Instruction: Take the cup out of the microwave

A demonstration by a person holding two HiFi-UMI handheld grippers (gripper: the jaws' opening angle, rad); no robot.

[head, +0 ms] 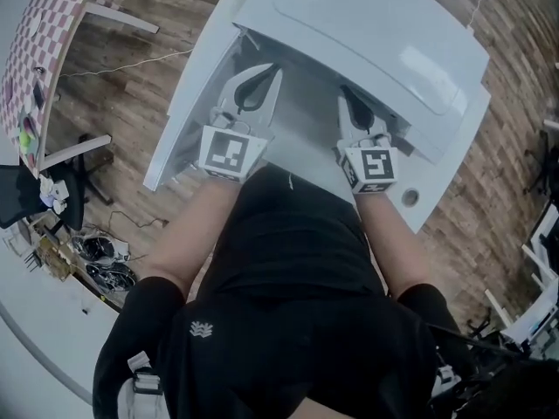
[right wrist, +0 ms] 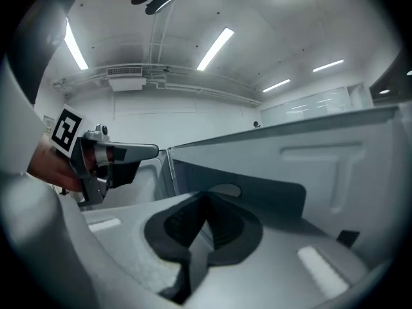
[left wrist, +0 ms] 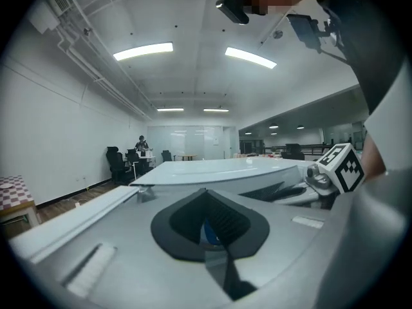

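My left gripper and right gripper both have jaws closed, over the white desk before the white box-shaped microwave. Cup location: cannot tell. Brown wood-plank floor surrounds.

Left claw, right claw (two), one checkered table.
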